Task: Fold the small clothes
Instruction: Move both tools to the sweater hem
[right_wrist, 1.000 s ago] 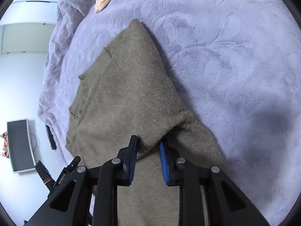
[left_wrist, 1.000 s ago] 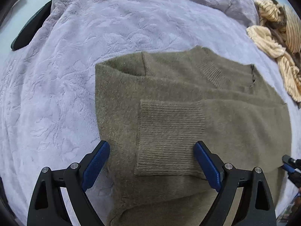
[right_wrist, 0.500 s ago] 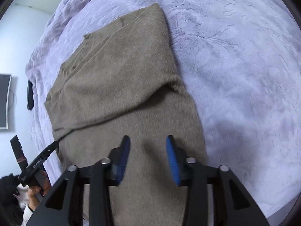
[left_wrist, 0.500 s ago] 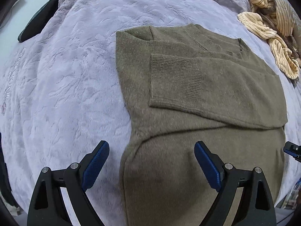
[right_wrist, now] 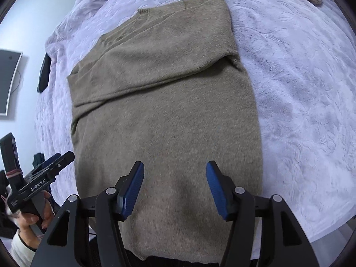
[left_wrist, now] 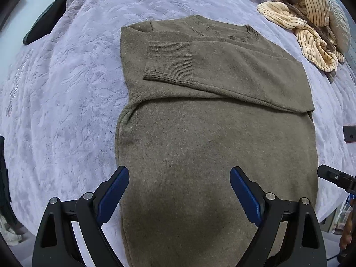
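The olive-green knitted sweater (left_wrist: 213, 133) lies flat on the lilac embossed plush bed cover (left_wrist: 66, 89), its long axis running straight ahead of both sets of fingers, hem nearest them and neckline farthest. The left gripper (left_wrist: 179, 197) hovers over the hem's left side, fingers wide apart and holding nothing; the right gripper (right_wrist: 175, 188) hovers over the hem's middle, fingers also apart and empty. Both look equally near the hem, so the next fold likely lifts it away toward the collar. One ribbed-cuff sleeve (left_wrist: 169, 61) lies folded across the chest.
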`<state>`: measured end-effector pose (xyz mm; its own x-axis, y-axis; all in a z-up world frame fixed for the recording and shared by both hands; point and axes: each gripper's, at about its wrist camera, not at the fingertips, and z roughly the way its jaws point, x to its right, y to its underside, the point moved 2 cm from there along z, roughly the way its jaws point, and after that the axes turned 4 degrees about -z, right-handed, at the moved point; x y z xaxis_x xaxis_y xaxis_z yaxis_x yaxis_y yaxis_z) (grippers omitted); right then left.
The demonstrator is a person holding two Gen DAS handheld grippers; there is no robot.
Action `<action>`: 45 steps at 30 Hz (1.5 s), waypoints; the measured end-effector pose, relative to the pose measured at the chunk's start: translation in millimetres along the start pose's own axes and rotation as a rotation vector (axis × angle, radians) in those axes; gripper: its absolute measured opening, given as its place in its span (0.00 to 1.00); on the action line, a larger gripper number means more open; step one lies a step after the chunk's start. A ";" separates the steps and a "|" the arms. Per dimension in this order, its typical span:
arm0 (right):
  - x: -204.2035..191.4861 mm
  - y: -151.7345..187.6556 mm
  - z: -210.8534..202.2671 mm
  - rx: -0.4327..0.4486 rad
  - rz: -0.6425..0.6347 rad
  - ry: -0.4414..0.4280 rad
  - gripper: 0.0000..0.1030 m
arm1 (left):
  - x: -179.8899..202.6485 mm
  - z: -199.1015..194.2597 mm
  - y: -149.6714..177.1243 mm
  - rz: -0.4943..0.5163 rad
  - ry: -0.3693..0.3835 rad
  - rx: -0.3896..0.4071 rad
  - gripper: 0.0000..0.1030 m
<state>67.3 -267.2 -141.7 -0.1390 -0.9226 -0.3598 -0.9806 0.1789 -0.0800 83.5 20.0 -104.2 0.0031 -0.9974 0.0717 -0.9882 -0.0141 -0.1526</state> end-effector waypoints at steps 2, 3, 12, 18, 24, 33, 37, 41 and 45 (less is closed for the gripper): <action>-0.4 4.9 -4.4 -0.004 -0.015 0.003 0.64 | 6.3 -4.7 7.4 0.005 -0.004 -0.002 0.90; 0.4 8.0 -7.0 -0.007 -0.023 0.004 0.65 | 8.5 -6.4 10.1 0.004 -0.008 -0.004 0.90; 16.7 23.7 -20.2 -0.049 -0.034 -0.018 0.65 | 17.1 -24.0 27.8 -0.063 -0.043 0.000 0.90; 19.2 26.7 -21.2 -0.087 -0.100 -0.053 0.67 | 30.4 -38.2 42.9 -0.145 -0.068 0.021 0.90; 27.2 23.8 -20.1 -0.114 -0.138 -0.070 0.67 | 37.1 -47.2 63.5 -0.212 -0.072 0.007 0.90; 37.5 39.5 -17.3 -0.108 -0.070 -0.103 0.67 | 11.3 -46.2 82.6 -0.225 -0.103 -0.028 0.90; 40.0 56.7 -8.7 -0.125 -0.027 -0.094 0.67 | -7.2 -38.4 94.9 -0.222 -0.080 -0.037 0.90; 40.8 78.3 -0.2 -0.143 0.022 -0.070 0.67 | -28.0 -21.8 114.7 -0.215 -0.038 -0.077 0.90; 40.2 105.0 8.8 -0.159 0.049 -0.040 0.67 | -48.8 -7.9 135.3 -0.213 0.014 -0.108 0.90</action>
<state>-40.0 -282.5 -172.7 -0.1851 -0.8992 -0.3964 -0.9826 0.1644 0.0860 -51.7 67.3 -120.6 0.2115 -0.9717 0.1052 -0.9762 -0.2154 -0.0264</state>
